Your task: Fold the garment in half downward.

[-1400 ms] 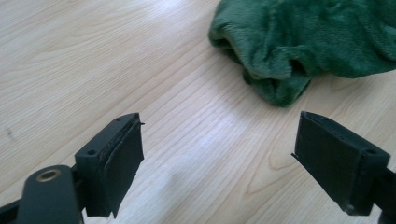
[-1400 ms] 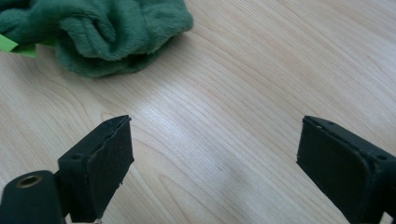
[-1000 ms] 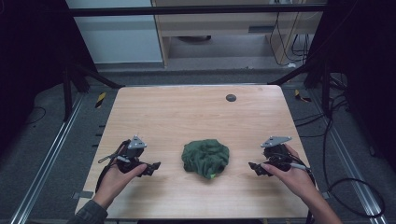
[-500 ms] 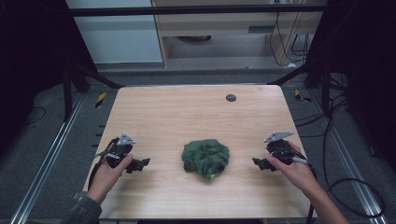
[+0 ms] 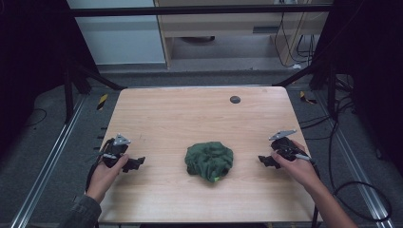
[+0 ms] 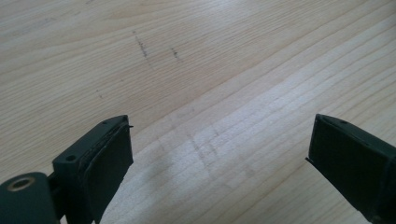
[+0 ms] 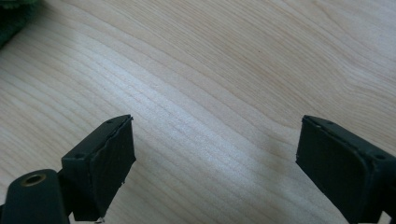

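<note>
Crumpled green cloth (image 5: 209, 161) sitting mid-table on pale grained wood (image 5: 190, 114).
Left gripper (image 5: 135, 164) and right gripper (image 5: 264, 160) flanking it, jaws spread, gripping nothing.

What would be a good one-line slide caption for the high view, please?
Two hand-held tongs, left and right, rest open on a wooden table, flanking a crumpled green cloth.

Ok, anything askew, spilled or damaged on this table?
Nothing serious. The green cloth lies crumpled mid-table, untouched, with both grippers open on either side. Faint scuff marks show on the wood near the left gripper.
</note>
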### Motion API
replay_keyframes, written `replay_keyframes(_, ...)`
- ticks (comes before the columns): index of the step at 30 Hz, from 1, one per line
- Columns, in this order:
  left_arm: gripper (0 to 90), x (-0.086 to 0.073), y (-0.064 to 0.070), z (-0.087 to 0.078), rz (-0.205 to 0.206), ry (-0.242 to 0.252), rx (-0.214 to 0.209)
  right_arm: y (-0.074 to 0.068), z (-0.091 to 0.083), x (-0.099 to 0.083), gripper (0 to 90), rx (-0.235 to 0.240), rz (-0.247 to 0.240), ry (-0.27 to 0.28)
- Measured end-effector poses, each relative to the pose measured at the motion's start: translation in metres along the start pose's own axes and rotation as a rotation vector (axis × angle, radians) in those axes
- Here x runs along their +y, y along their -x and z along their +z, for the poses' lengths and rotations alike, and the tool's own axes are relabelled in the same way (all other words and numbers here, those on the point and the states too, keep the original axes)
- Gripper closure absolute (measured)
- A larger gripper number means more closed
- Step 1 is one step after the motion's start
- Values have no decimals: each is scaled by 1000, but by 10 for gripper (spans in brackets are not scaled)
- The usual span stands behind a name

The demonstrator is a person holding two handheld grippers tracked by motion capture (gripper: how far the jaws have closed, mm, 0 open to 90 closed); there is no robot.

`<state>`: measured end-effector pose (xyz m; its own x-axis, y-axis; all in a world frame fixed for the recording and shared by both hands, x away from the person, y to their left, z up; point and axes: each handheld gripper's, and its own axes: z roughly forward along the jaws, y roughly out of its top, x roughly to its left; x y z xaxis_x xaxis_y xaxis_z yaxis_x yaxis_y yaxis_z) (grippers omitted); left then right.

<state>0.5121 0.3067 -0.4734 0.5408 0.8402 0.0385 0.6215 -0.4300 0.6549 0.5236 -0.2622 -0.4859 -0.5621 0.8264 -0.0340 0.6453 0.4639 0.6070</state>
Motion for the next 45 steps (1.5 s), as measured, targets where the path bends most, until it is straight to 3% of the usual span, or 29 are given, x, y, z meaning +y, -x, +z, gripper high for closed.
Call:
replay_keyframes(12, 54, 1, -8, 16, -26, 5, 5, 12, 14, 3, 108, -27, 59, 25)
replay_keyframes(20, 52, 1, -11, 25, -41, 13, 11, 17, 16, 13, 106, -48, 71, 39)
replay_keyframes(25, 52, 1, -13, 31, -41, 15, 14, 20, 23, 14, 105, -44, 113, 40)
replay_keyframes(29, 52, 0, -15, 35, -65, 24, 17, 23, 29, 14, 102, -58, 141, 50)
replay_keyframes(34, 31, -1, -14, 40, -58, 42, 28, 27, 34, 14, 101, -89, 175, 98)
replay_keyframes(38, 1, -3, -13, 43, -63, 82, 31, 26, 37, 14, 82, -114, 201, 126)
replay_keyframes(45, 0, -3, -13, 43, -58, 78, 31, 23, 43, 13, 43, -145, 211, 160)
